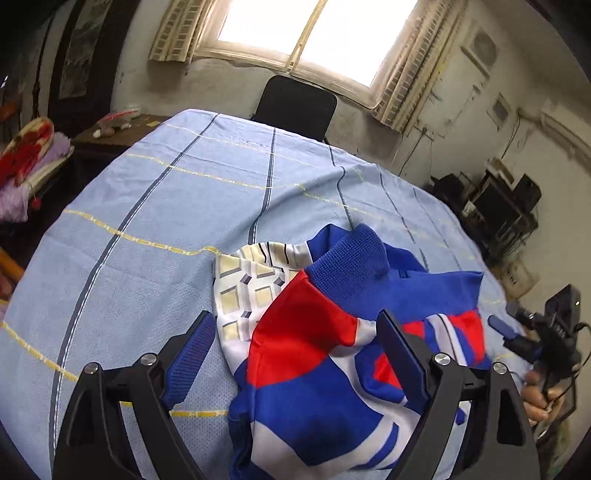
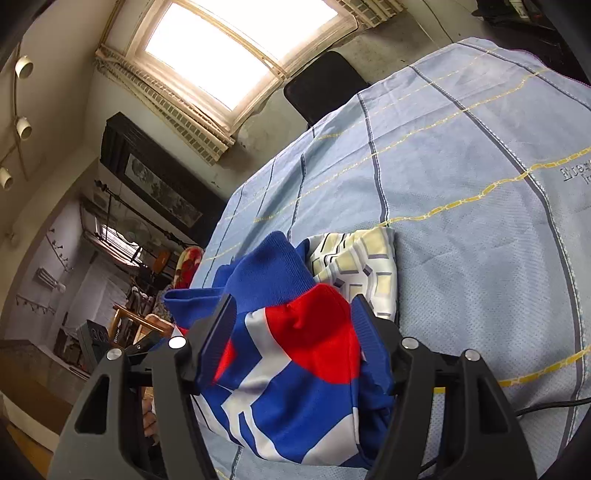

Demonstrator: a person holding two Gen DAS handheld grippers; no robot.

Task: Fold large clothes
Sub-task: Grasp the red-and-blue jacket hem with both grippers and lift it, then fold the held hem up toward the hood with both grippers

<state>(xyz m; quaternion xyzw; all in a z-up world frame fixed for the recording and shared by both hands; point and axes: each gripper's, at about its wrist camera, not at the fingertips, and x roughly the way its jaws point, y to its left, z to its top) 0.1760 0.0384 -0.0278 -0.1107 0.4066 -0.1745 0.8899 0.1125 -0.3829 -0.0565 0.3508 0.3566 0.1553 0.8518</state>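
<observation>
Crumpled blue, red and white track jacket with ribbed blue collar (image 1: 332, 332) sits bunched on light blue striped bedsheet (image 1: 147, 221), near my edge of bed, partly over folded white cloth with yellow squares (image 1: 251, 288).

My left gripper (image 1: 295, 350): jaws apart, heap between them and slightly right of centre. My right gripper (image 2: 295, 332): jaws apart, straddling same heap.

No clear long axis; jacket is lump. Both grippers equally near. I judge next: find edge, spread flat.

Both wrist views close—share jacket (image 1: 332, 332), facing window (image 1: 295, 33).
</observation>
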